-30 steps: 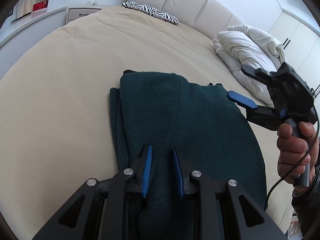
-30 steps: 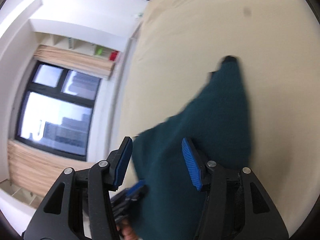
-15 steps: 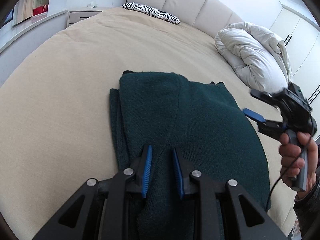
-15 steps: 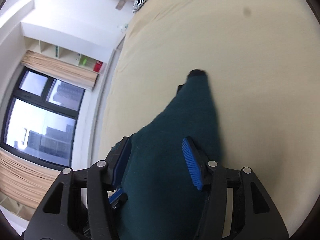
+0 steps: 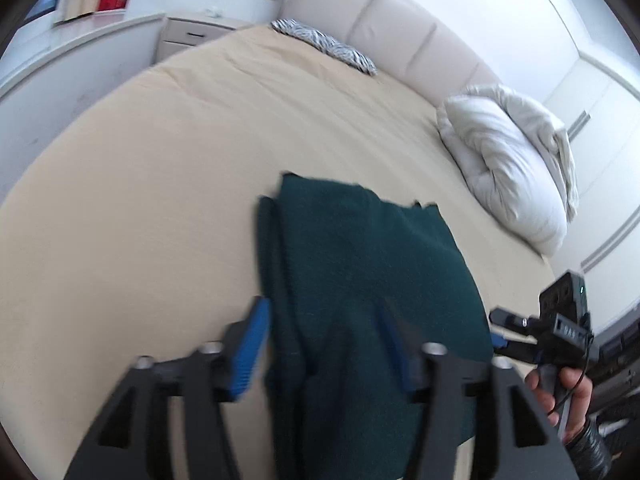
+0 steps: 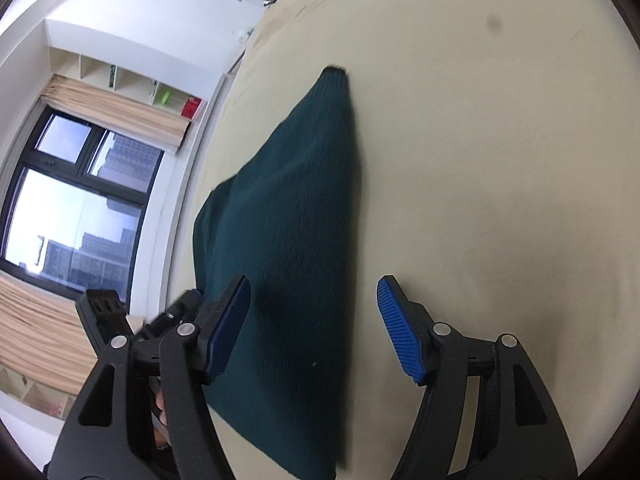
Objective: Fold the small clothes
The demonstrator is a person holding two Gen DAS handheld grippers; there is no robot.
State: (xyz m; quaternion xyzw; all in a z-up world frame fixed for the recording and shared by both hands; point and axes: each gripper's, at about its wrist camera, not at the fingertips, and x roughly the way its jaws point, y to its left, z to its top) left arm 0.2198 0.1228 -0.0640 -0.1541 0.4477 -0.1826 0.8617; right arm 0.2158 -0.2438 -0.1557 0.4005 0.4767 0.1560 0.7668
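Folded green garment lay lengthwise on the beige bed, both claws spread above it.

The dark green knitted garment point(image 5: 360, 280) rested flat on the bed point(image 5: 140, 200), its long axis running from the near edge toward the padded headboard point(image 5: 400, 28), narrow far end pointing that way. The left gripper point(image 5: 324, 350) had its blue pads apart and still opening, the cloth under the gap but unpinched. The right gripper point(image 6: 314, 326) was likewise apart and opening, straddling the garment's right edge, gripping nothing.
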